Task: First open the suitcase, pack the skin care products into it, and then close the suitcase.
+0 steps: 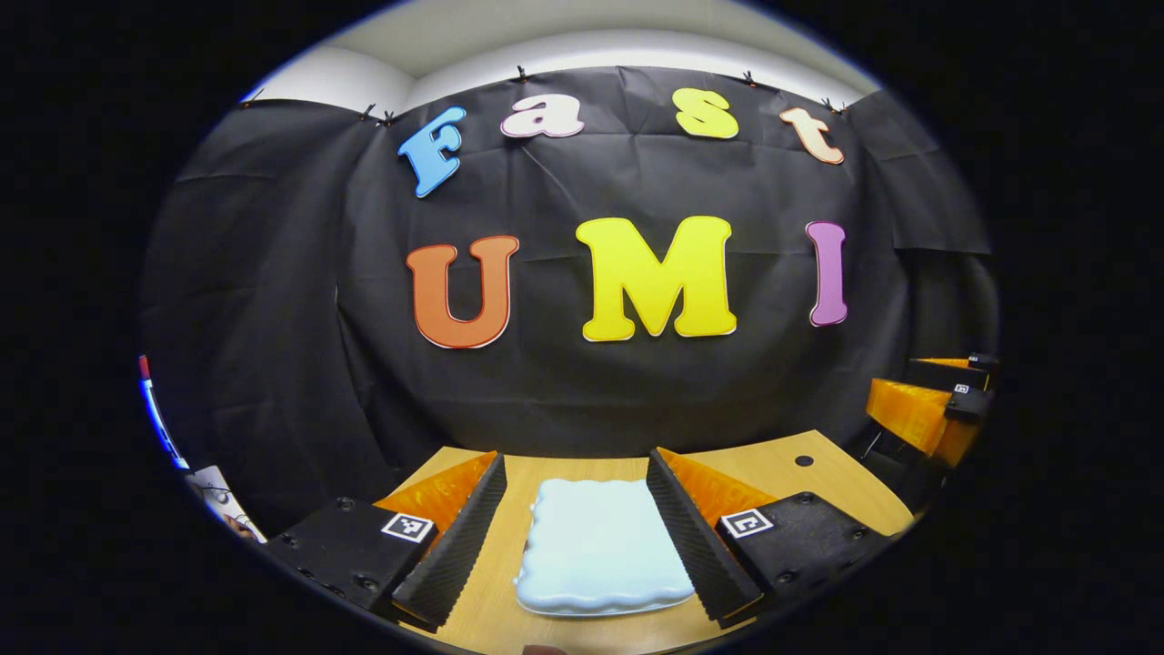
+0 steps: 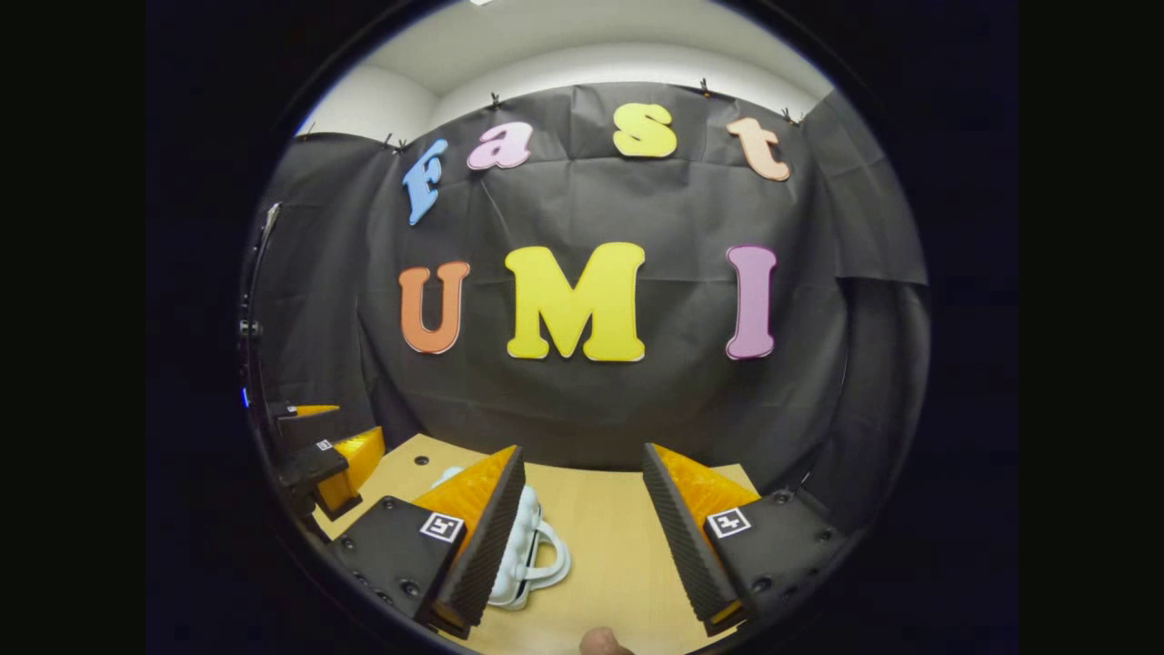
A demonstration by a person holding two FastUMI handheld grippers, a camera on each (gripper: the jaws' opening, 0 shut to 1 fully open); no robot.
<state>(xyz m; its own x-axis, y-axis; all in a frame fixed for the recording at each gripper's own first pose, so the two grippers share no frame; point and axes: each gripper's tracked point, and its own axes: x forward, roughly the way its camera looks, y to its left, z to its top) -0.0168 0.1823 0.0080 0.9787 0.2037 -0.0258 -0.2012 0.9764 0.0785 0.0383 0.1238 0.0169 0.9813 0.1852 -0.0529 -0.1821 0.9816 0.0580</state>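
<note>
A small white quilted suitcase (image 1: 600, 546) lies flat and closed on the wooden table (image 1: 773, 464). In the left gripper view it sits between the fingers of my left gripper (image 1: 577, 537), which is open and held above it. In the right gripper view the suitcase (image 2: 523, 546) shows its side and white handle, partly hidden behind the left finger of my right gripper (image 2: 582, 537). That gripper is open with bare table between its fingers. The right gripper (image 1: 937, 405) shows at the far right of the left gripper view, and the left gripper (image 2: 323, 459) at the far left of the right gripper view.
The table (image 2: 609, 509) ends just before the black cloth wall. A small dark hole (image 1: 804, 460) marks the tabletop at the back right. Some white equipment (image 1: 214, 491) stands off the table's left side.
</note>
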